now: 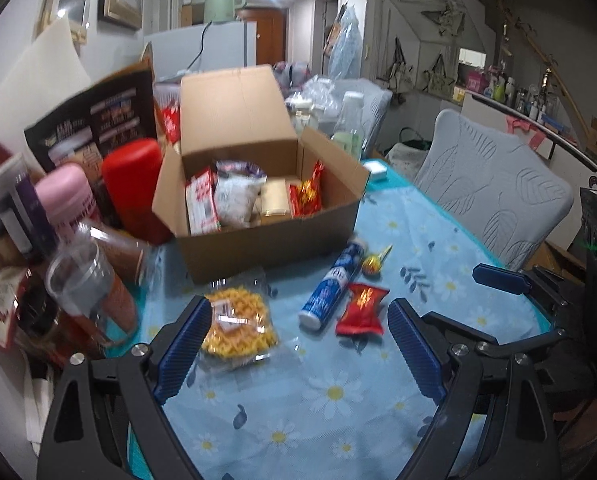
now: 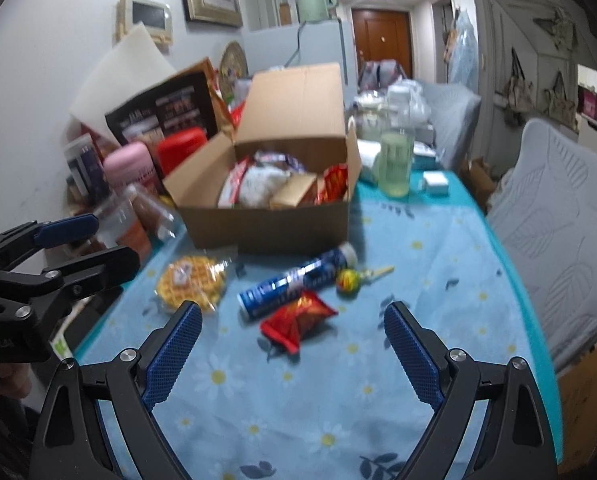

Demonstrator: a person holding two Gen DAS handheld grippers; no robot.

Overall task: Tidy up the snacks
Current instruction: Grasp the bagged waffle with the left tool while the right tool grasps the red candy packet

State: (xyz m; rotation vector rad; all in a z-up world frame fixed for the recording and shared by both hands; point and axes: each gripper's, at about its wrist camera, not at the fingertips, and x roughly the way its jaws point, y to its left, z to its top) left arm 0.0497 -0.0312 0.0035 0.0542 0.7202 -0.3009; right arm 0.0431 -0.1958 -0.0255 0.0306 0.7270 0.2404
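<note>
An open cardboard box point(image 1: 266, 236) point(image 2: 274, 224) with several snack packs inside stands on the blue flowered tablecloth point(image 1: 318, 400). In front of it lie a wrapped yellow waffle point(image 1: 238, 322) point(image 2: 192, 282), a blue tube point(image 1: 332, 284) point(image 2: 294, 280), a red snack packet point(image 1: 362, 308) point(image 2: 298, 316) and a lollipop point(image 1: 372, 266) point(image 2: 348, 280). My left gripper point(image 1: 300, 308) hovers open above them, its left pad beside the waffle. My right gripper point(image 2: 292, 314) is open too, with the red packet in the gap between its fingers but untouched.
Bottles, a pink flask point(image 1: 68, 196), a red canister point(image 1: 136, 184) and jars crowd the table's left side by the wall. A clear green bottle point(image 2: 396, 160) stands behind the box. A padded chair point(image 1: 494, 196) sits along the right edge.
</note>
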